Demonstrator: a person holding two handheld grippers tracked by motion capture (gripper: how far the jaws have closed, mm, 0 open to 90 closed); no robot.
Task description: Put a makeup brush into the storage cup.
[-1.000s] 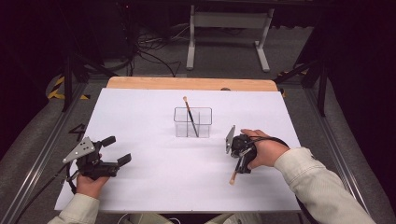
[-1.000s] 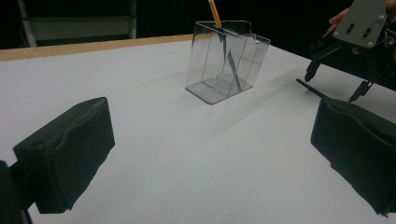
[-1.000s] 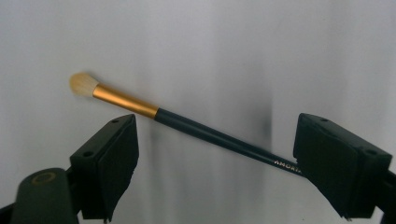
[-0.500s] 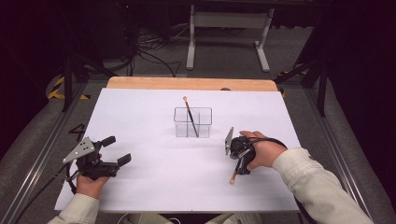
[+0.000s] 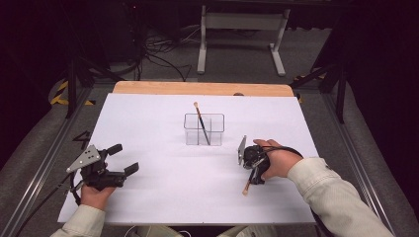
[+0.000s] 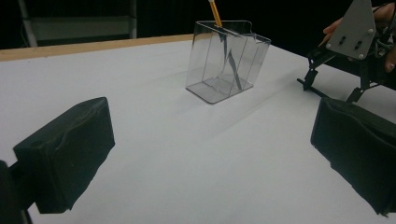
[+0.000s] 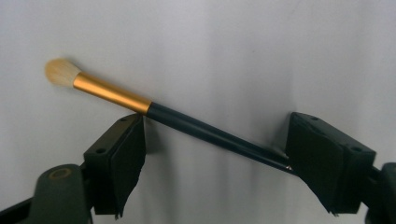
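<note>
The left tongs (image 5: pixel 118 159) rest low on the white counter (image 5: pixel 163 197) at its left, jaws spread wide with nothing between them; their pads look like soft, dented black foam. At mid-counter stands a clear, hard plastic holder (image 5: pixel 204 129), boxy with thin dividing walls, and a brush (image 5: pixel 201 122) leans in it, tip up. To the right, the right tongs (image 7: pixel 215 158) point down over a second brush (image 7: pixel 154 109) lying flat on the counter. Their jaws have just been closing, yet the pads stand clear of the handle with the brush between them, so nothing is gripped.

The lying brush has a pale, fluffy head, a smooth gold ferrule and a slim dark handle tapering to a point. It is probably light and stiff, with a glossy handle that may roll or slip. The best hold looks like the handle just behind the ferrule, keeping off the soft bristles.
</note>
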